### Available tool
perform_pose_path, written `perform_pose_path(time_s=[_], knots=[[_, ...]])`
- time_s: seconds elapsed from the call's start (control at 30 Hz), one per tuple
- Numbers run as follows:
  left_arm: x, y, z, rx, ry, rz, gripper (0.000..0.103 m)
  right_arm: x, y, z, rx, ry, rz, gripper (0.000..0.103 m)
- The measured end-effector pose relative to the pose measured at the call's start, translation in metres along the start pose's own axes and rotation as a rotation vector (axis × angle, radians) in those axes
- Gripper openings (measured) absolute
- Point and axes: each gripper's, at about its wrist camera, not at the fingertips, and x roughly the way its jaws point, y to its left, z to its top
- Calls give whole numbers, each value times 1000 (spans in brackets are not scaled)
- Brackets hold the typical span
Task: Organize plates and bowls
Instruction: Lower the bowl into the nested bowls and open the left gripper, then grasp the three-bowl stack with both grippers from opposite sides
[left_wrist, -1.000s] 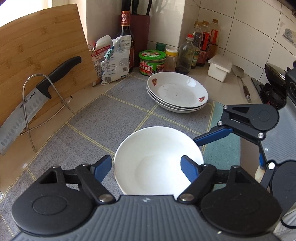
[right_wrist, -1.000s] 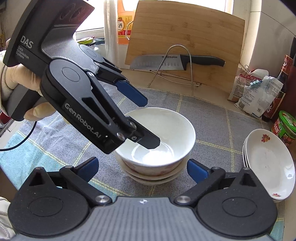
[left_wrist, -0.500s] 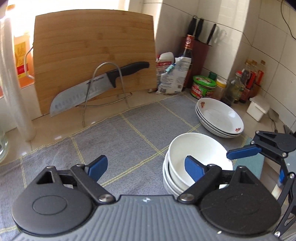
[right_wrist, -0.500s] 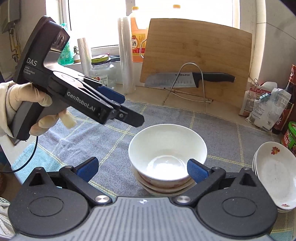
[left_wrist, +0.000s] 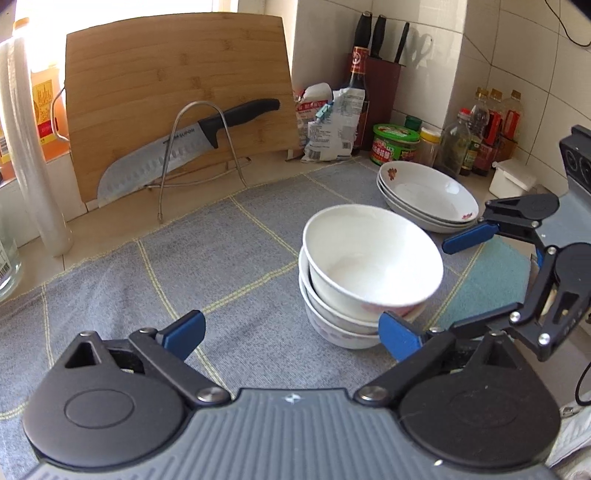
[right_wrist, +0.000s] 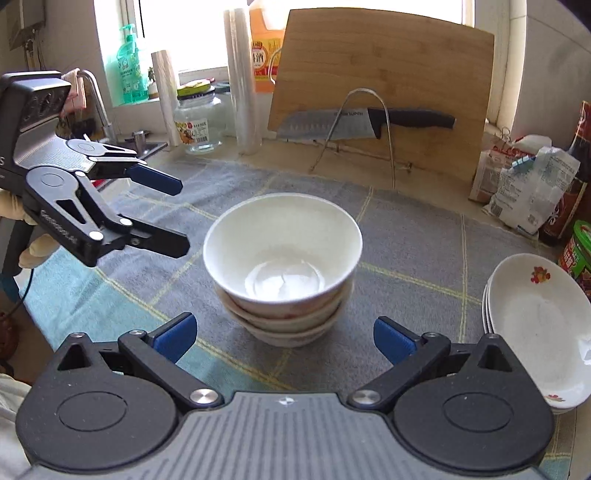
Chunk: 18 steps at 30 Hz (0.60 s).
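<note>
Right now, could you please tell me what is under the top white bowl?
The top white bowl sits nested in two more bowls, stacked on the grey mat. Only their rims and outer walls show; their insides are covered.

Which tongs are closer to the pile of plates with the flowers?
Right. The right tongs sit between the stacked bowls and the plates, just in front of the plates. The left tongs, opening and empty, hang beyond the bowls, on the far side from the plates.

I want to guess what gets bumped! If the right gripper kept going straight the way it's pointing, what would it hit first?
Probably the stack of bowls. It sits straight ahead of the open right gripper, centred between its blue fingertips. Depth is hard to judge, so it might meet the grey mat just before them.
</note>
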Motion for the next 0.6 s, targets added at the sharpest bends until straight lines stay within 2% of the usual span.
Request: perform_pose_path(time_s=[0.1,0.33,0.6], knots=[[17,-12,-12,3,38,18,100,20,-10,-9,-16,54,4,103],[55,-40,-34,95,121,35,99,56,-22,-19,-64,146,-7,103],[74,-35,-30,159,97,-41,102,64,-24,-13,-127,145,14,103]])
